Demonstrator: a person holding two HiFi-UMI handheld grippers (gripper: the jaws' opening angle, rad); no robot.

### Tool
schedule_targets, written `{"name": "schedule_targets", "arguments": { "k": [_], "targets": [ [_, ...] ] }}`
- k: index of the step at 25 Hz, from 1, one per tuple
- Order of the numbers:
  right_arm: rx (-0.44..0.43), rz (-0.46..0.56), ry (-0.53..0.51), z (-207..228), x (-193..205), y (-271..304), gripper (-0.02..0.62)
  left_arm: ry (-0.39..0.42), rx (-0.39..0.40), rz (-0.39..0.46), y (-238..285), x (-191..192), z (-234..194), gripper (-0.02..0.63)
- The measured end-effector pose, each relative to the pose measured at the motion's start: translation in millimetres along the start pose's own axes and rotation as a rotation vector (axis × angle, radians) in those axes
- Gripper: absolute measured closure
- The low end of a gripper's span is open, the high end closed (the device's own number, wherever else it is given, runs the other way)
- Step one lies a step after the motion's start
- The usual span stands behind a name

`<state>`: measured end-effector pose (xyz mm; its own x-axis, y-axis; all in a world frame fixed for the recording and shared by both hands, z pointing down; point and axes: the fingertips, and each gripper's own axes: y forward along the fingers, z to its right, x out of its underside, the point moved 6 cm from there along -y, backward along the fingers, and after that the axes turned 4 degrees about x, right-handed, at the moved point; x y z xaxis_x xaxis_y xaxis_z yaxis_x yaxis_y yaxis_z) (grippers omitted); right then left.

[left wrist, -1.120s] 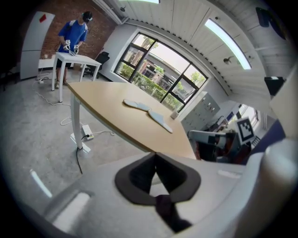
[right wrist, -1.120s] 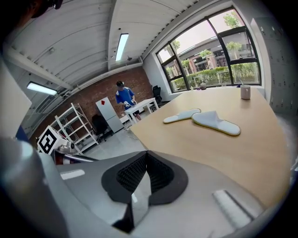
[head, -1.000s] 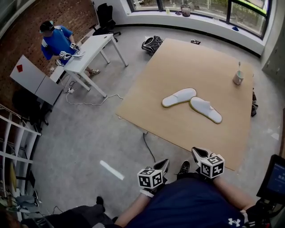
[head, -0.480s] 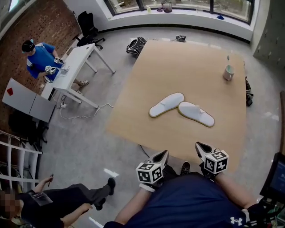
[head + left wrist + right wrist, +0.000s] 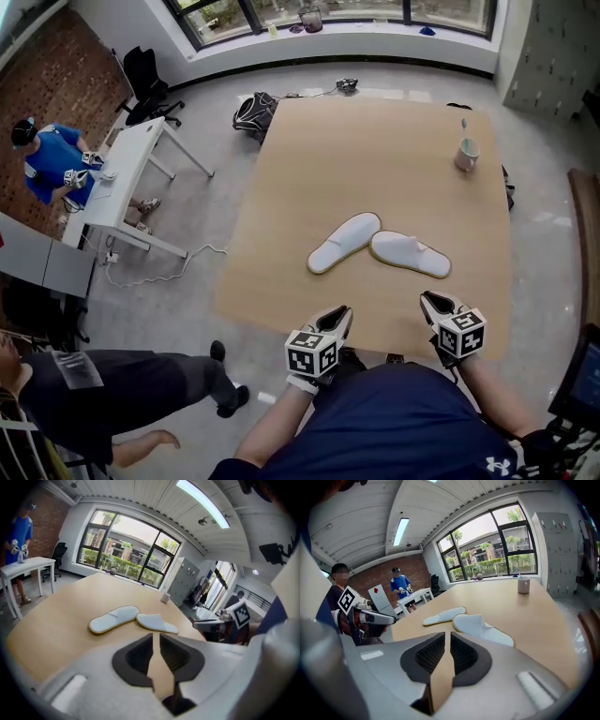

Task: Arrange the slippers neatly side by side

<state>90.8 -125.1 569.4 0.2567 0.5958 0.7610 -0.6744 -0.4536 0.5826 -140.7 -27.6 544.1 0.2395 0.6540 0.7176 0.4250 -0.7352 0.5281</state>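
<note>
Evidently nothing is arranged yet: one slipper (image 5: 344, 242) is lying splayed at an angle from the other slipper (image 5: 410, 254) on the tabletop (image 5: 375, 150), while the empty left tongs (image 5: 339, 317) and right tongs (image 5: 433, 302) are just starting to part, well short of both.

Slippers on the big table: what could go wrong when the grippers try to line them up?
1. The left slipper and right slipper lie in a V with their ends close, so pushing one could knock the other crooked.
2. Both look flat and thin. The left hand-held gripper and right hand-held gripper, jaws just opening with nothing between them, might slide off instead of gripping.
</note>
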Motion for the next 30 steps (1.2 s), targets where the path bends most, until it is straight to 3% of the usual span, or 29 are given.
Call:
{"name": "schedule_targets", "arguments": {
  "k": [10,17,20,23,26,30],
  "targets": [
    [0.094,-0.054,-0.076,-18.5,-19.4,45.5,0.467,0.094,0.073,-0.094,14.2,-29.1,-78.0,0.481],
    [0.200,-0.131,-0.127,-0.5,-17.6,62.6,0.417,0.372,0.141,-0.188,56.5,-48.0,-108.8,0.423],
    [0.242,-0.155,-0.229,8.7,-28.0,64.2,0.397,0.523,0.169,-0.237,74.6,-58.5,-119.9,0.400],
    [0.241,-0.182,-0.408,19.1,-40.6,66.0,0.374,0.653,0.184,-0.292,91.7,-67.4,-128.3,0.394],
    [0.205,-0.225,-0.594,35.6,-53.2,72.7,0.371,0.732,0.184,-0.344,108.9,-74.5,-134.7,0.388],
    [0.134,-0.319,-0.680,64.8,-49.6,92.1,0.371,0.790,0.170,-0.427,125.6,-70.5,-141.0,0.371]
  ]
}}
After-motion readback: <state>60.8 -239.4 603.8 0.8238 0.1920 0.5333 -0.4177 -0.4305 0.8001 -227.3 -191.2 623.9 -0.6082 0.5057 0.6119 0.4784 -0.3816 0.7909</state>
